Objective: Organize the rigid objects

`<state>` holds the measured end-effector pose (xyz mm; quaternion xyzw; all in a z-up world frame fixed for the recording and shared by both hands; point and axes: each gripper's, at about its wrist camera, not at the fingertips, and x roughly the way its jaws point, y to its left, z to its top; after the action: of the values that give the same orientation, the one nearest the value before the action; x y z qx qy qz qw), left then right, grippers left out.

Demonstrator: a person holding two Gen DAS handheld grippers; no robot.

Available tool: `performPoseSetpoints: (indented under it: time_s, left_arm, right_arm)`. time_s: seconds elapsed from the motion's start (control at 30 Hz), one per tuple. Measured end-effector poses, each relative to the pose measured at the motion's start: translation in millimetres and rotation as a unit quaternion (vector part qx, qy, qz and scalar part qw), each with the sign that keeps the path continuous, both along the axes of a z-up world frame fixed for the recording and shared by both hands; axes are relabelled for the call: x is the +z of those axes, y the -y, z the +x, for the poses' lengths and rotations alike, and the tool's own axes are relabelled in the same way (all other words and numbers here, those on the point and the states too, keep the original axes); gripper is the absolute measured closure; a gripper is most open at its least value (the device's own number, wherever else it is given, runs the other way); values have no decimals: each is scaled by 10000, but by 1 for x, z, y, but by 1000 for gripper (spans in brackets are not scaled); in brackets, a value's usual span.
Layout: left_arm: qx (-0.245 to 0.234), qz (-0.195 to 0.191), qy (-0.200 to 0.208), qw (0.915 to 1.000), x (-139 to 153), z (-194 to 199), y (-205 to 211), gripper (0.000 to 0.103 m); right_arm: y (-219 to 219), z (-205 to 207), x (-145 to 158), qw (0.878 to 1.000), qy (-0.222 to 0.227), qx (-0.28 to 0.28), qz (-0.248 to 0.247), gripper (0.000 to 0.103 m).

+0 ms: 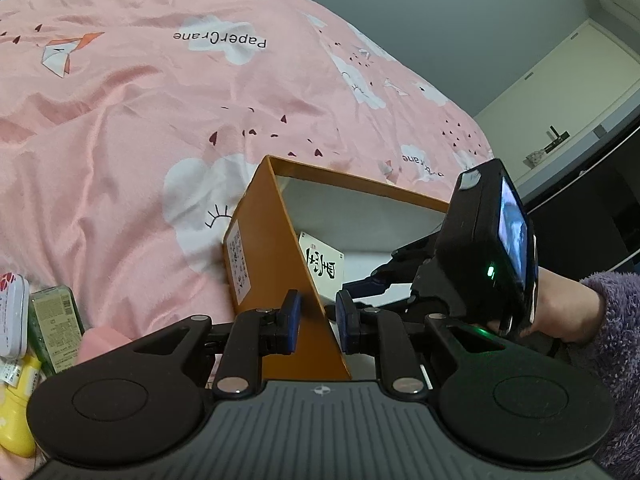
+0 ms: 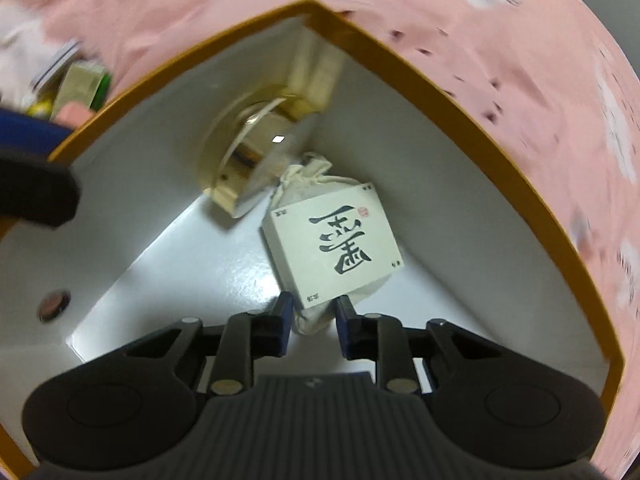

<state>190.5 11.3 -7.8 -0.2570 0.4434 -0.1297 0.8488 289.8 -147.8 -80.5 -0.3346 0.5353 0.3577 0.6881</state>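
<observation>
An orange box (image 1: 272,248) with a white inside stands open on the bed. My left gripper (image 1: 319,316) is shut on its near wall, one pad on each side. In the right wrist view its blue finger (image 2: 28,132) shows at the rim (image 2: 440,92). My right gripper (image 2: 312,320) points down inside the box. A cloth pouch (image 2: 304,180) lies on the floor there, its lower end pinched between the narrow jaws. On the pouch lies a white card box (image 2: 340,248) with black calligraphy, also seen as the card box (image 1: 322,266). The right gripper (image 1: 360,282) reaches in from the right.
A gold round tin (image 2: 256,148) and a cream carton (image 2: 316,76) fill the box's far corner. Outside, left of the box, lie a white tin (image 1: 12,316), a green packet (image 1: 56,320) and a yellow bottle (image 1: 20,400) on the pink bedcover (image 1: 140,120). A person's hand (image 1: 560,308) holds the right gripper.
</observation>
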Motion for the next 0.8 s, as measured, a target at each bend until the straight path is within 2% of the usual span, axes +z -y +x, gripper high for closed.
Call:
performPoseSetpoints:
  time_s: [0.13, 0.23, 0.33, 0.4, 0.53, 0.63, 0.73, 0.8]
  left_arm:
    - [-2, -7, -3, 10000, -1, 1, -1, 82]
    - [-28, 115, 35, 9999, 1, 1, 2, 82]
    - [-35, 117, 38, 9999, 0, 1, 3, 82]
    - [-33, 94, 36, 9999, 0, 0, 2, 82]
    - [-36, 120, 40, 9999, 0, -1, 4, 82]
    - [-40, 95, 47, 9999, 0, -2, 3, 82]
    - [-28, 42, 9, 10000, -1, -3, 2, 82]
    - [-19, 57, -1, 10000, -1, -2, 3, 82]
  right_arm:
    - [-2, -14, -1, 9979, 256, 568, -177, 79]
    - [1, -22, 4, 9980, 99, 604, 136, 80]
    - [7, -25, 7, 9990, -48, 316, 315, 80]
    - [11, -17, 10, 9980, -316, 70, 549, 80]
    - [18, -14, 13, 9922, -821, -191, 924, 88]
    - [9, -12, 11, 9906, -893, -269, 997, 95]
    - [0, -9, 11, 9863, -1009, -397, 1245, 98]
    - [-8, -9, 11, 9880, -864, -390, 1221, 102]
